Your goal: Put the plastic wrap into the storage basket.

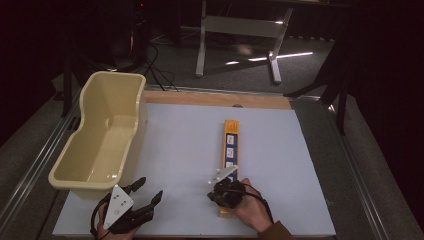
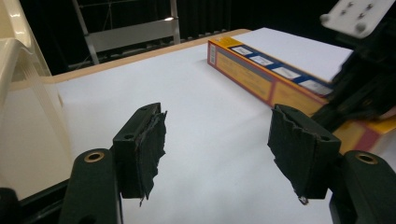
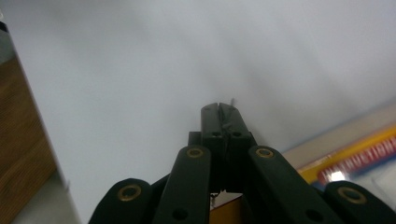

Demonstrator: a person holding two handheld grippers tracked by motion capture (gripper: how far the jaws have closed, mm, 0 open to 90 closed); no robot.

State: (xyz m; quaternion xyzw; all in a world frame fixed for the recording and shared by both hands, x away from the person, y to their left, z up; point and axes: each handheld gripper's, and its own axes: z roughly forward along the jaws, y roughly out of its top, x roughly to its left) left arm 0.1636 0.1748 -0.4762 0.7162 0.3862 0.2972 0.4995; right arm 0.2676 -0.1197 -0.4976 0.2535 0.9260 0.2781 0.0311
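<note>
High view, table: a white board (image 1: 190,150) is laid on the table top, with a wooden strip seen along its far edge.
High view, tub: a cream plastic tub (image 1: 102,132) is set on the left side of the board, open side up, with nothing seen inside.
High view, box: a long orange box (image 1: 229,150) with a blue band is laid flat right of centre, its length running from near to far.
High view, right gripper: the right gripper (image 1: 218,188) is held over the near end of the box, just above or on it; contact cannot be told.
High view, left gripper: the left gripper (image 1: 148,190) is held at the near left, just beside the tub's near corner and well apart from the box.
Left gripper view, jaws: the 2 jaws are spread wide over bare white board, with nothing between them.
Left gripper view, box: the box (image 2: 275,79) is seen at the far right, with the right gripper (image 2: 359,88) on its near end.
Left gripper view, tub: the tub wall (image 2: 23,79) is seen at the left edge.
Right gripper view, jaws: the 2 jaws are pressed together, with nothing gripped.
Right gripper view, box: the box (image 3: 355,156) is seen low at the right, just beside the jaws, blurred.
</note>
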